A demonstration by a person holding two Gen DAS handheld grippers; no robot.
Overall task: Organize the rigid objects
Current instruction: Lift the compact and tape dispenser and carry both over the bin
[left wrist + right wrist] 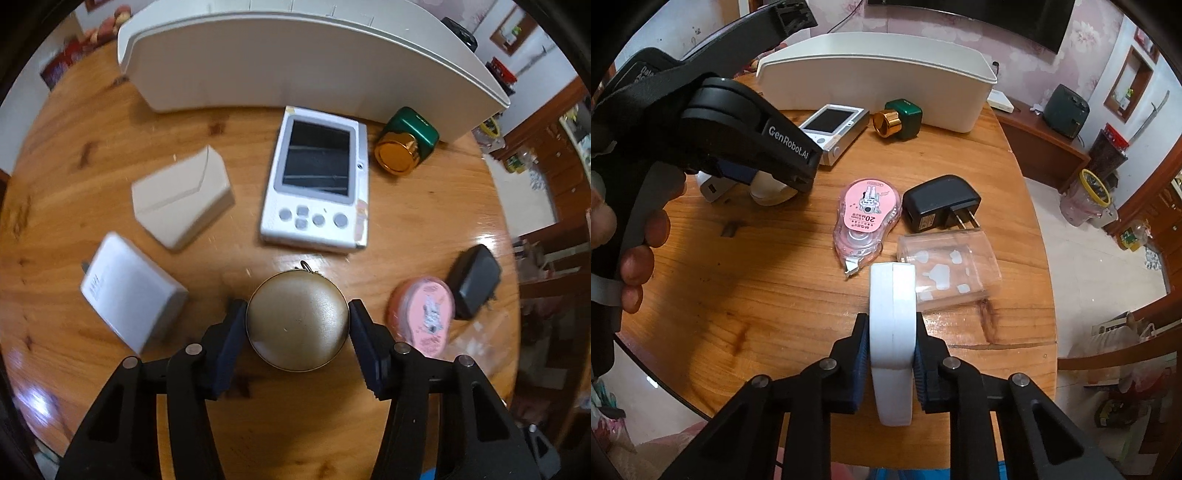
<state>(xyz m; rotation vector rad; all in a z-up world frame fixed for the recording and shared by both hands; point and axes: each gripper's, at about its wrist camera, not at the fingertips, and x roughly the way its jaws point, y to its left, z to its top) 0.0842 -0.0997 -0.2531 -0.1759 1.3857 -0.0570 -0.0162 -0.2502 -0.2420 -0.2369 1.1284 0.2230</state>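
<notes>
My left gripper [297, 314] is shut on a round gold case [297, 321], held just above the wooden table [92, 177]. My right gripper [892, 347] is shut on a flat white case [892, 332], held on edge over the table's near side. A white storage bin [295, 62] stands at the back; it also shows in the right wrist view [879, 74]. The left gripper's body [738, 129] fills the upper left of the right wrist view.
On the table lie a white handheld game device [317, 181], a green bottle with gold cap [406, 140], a beige box [181, 195], a white charger [129, 291], pink correction tape [866, 218], a black plug adapter [940, 203] and a clear plastic box [947, 269].
</notes>
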